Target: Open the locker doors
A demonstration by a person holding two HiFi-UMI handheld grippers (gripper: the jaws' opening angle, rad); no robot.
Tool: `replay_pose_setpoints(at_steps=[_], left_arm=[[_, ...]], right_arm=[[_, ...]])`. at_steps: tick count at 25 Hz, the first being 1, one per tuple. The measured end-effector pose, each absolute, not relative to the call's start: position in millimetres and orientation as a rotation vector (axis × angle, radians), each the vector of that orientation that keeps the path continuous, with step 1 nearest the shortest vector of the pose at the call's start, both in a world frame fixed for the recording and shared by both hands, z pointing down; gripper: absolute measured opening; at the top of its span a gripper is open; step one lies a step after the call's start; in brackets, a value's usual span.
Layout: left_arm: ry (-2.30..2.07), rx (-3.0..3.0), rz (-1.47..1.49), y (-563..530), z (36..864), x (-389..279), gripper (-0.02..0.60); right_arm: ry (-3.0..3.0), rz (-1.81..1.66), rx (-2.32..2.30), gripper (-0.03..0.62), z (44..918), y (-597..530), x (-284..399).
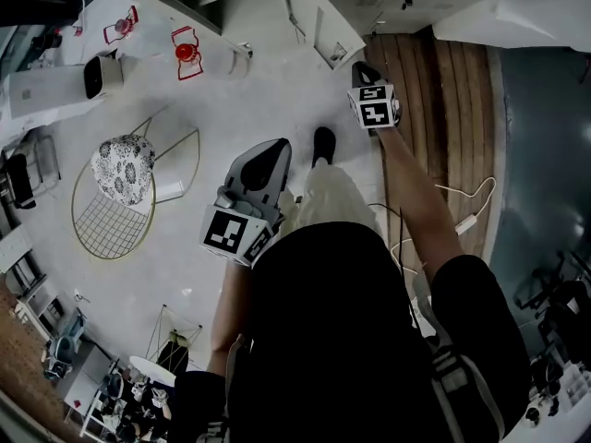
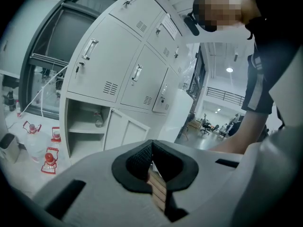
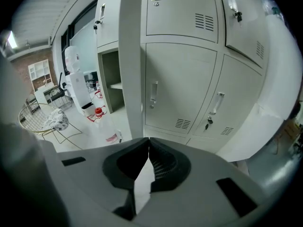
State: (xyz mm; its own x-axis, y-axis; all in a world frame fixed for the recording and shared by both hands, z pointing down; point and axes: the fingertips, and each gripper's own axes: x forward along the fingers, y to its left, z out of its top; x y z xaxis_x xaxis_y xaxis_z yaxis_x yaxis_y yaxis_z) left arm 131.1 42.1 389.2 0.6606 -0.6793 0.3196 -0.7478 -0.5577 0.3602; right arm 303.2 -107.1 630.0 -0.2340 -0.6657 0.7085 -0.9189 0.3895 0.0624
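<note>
While both pairs of jaws are pressed together with nothing between them, the right gripper [image 3: 149,151] faces the lockers [image 3: 189,13]. A closed door's upright handle [image 3: 153,94] stands straight ahead, just above its jaws, beside an open door [image 3: 130,56]. The left gripper [image 2: 152,142] is held further back.

Pale glossy floor [image 1: 231,109] here, a gold wire chair [image 1: 111,220] with a patterned cushion [image 1: 123,167] toward its left edge, wood planking [image 1: 443,127] along its right edge, a dark-framed window [image 2: 52,37], a ceiling light [image 2: 229,70] glowing.
</note>
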Motion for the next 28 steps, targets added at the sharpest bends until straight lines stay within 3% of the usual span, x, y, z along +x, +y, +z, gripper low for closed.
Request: replay_pose_setpoints(at_steps=[28], left_arm=[[-0.895, 2.629, 0.053, 86, 350, 15, 0.017]], right_arm=[[-2.144, 0.447, 1.692, 0.005, 437, 28, 194]])
